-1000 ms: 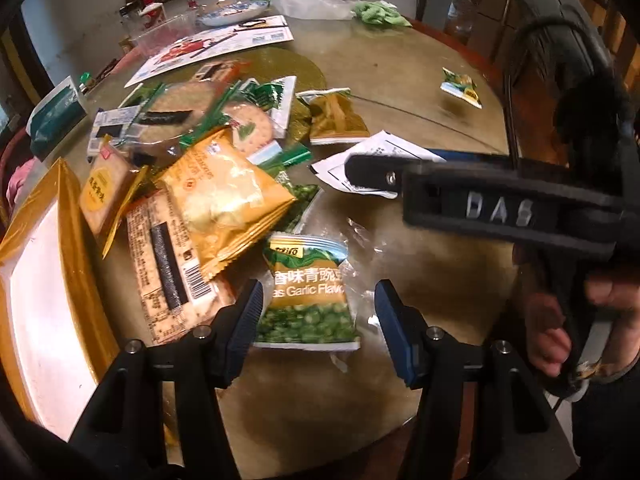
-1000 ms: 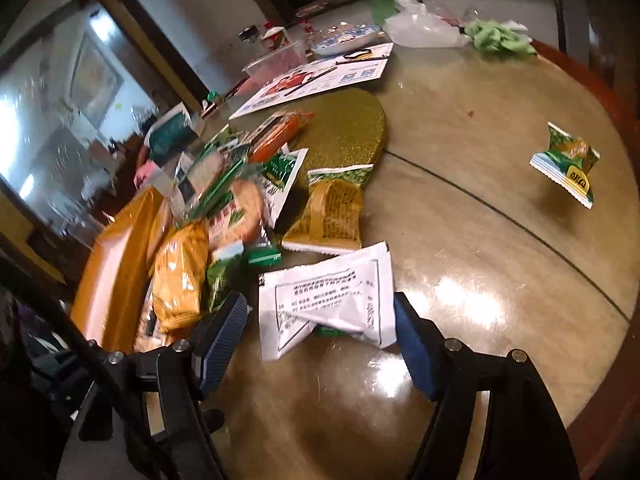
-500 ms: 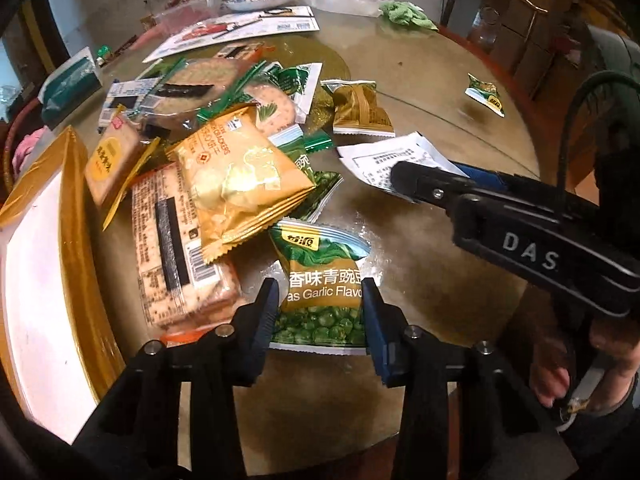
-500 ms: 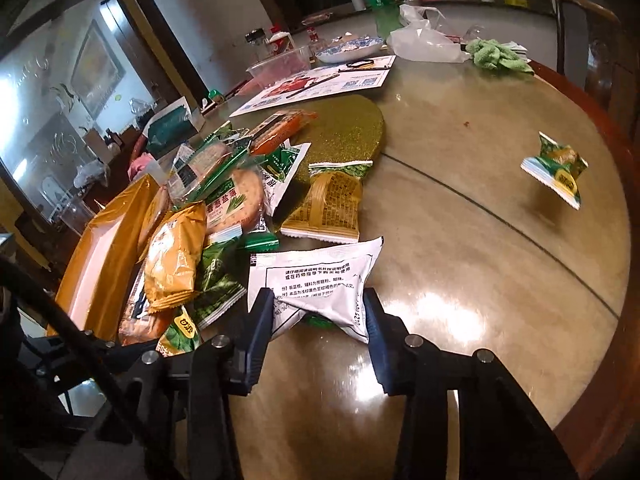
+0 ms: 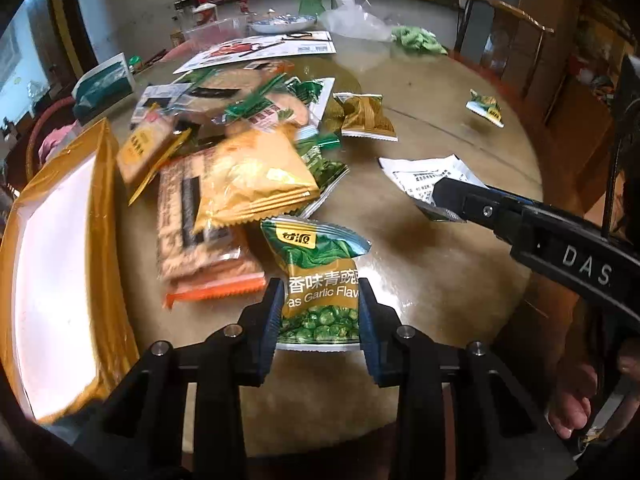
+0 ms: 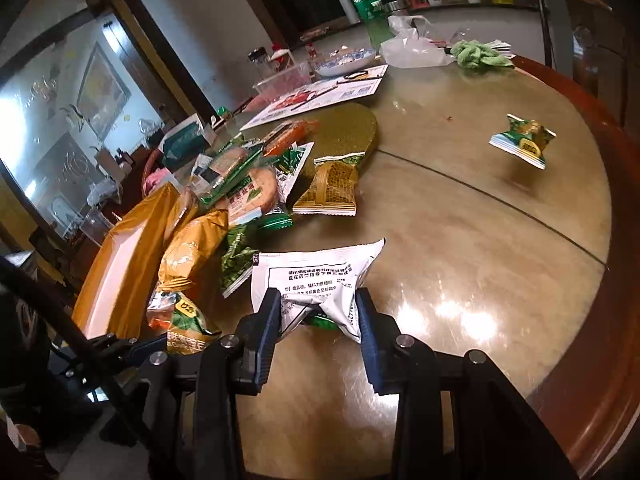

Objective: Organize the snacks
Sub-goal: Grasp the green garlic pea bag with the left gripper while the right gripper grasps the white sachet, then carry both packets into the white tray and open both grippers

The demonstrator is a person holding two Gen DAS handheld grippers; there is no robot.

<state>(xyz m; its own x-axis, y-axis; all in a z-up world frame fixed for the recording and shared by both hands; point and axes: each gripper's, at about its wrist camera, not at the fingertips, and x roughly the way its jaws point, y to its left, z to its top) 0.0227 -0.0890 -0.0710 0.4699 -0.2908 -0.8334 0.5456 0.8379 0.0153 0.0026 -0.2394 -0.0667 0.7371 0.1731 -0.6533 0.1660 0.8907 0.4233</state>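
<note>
My left gripper (image 5: 320,306) is shut on a green garlic-pea packet (image 5: 318,272), lifted off the round table (image 5: 440,264). My right gripper (image 6: 316,312) is shut on a white packet (image 6: 316,276) with black print, which crumples between the jaws; the same packet shows in the left wrist view (image 5: 428,174). To the left lies a pile of snacks: an orange bag (image 5: 256,176), a cracker pack (image 5: 188,232), round biscuits (image 6: 252,190). A gold tray (image 5: 52,264) with a white inside sits at the far left.
A brown-yellow packet (image 6: 330,192) lies beside a gold mat (image 6: 344,132). A small green packet (image 6: 524,144) lies alone at the right. Leaflets (image 6: 320,96), a bowl, a plastic bag (image 6: 412,50) and a green cloth (image 6: 480,54) sit at the back. The table edge (image 6: 600,320) runs along the right.
Both grippers closed from wide open onto their packets. The left one has raised the green pea packet; the white packet crumpled in the right one.
</note>
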